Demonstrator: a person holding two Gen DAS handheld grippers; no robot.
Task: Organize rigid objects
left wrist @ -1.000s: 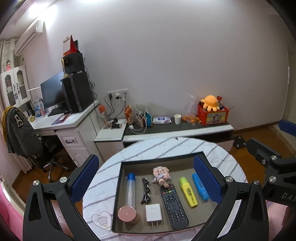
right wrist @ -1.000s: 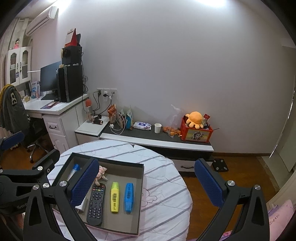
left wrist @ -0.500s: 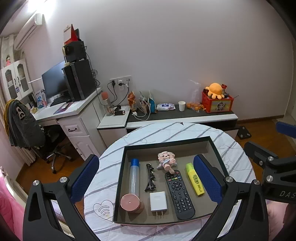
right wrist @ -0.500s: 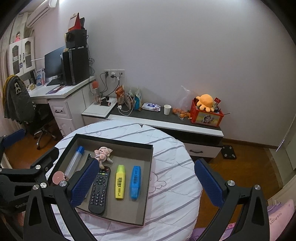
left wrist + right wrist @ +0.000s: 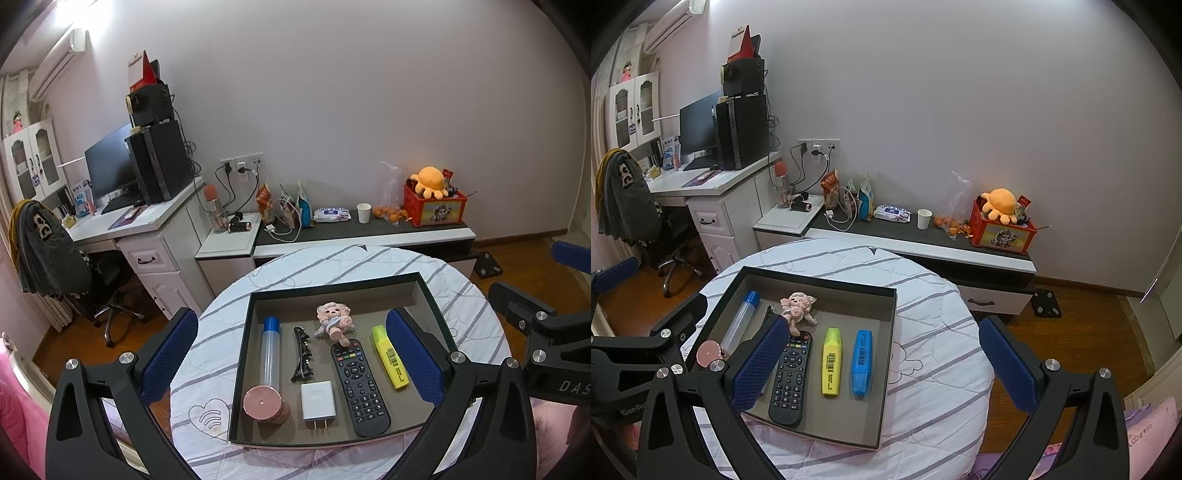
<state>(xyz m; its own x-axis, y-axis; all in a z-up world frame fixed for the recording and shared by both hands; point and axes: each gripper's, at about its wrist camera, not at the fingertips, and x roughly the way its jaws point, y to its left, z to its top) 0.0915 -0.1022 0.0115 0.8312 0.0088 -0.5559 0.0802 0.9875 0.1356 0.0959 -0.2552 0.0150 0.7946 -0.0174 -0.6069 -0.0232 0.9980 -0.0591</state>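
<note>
Grey card lines the shallow tray (image 5: 424, 291) that sits on my round bench (image 5: 221, 350) with its striped cloth, and every rigid piece I can see already lies inside it. From left to right in the left wrist view: a clear tube (image 5: 270, 354) with a blue cap at the far end and a pink cap (image 5: 263, 402) nearest me, a dark hair clip (image 5: 302, 354), a white charger (image 5: 317, 400), a black remote (image 5: 359, 386) and a yellow highlighter (image 5: 390, 357). A small pink figurine (image 5: 333, 320) rests at the far end of the remote, touching it. The right wrist view adds a blue highlighter (image 5: 861, 362) just beside the yellow one.

Both the left gripper (image 5: 291, 358) and the right gripper (image 5: 884, 363) hang above the bench with jaws wide apart, holding nothing.

This layout fits either a row that is laid out as wanted or a tray waiting to be emptied piece by piece, so I will not commit to a target. Whatever I go for, I would come straight down over its long axis, close across the narrow width, and keep clear of neighbours, since the remote and highlighters lie close together. The tube looks smooth and likely to roll; the figurine is uneven and may tip.
</note>
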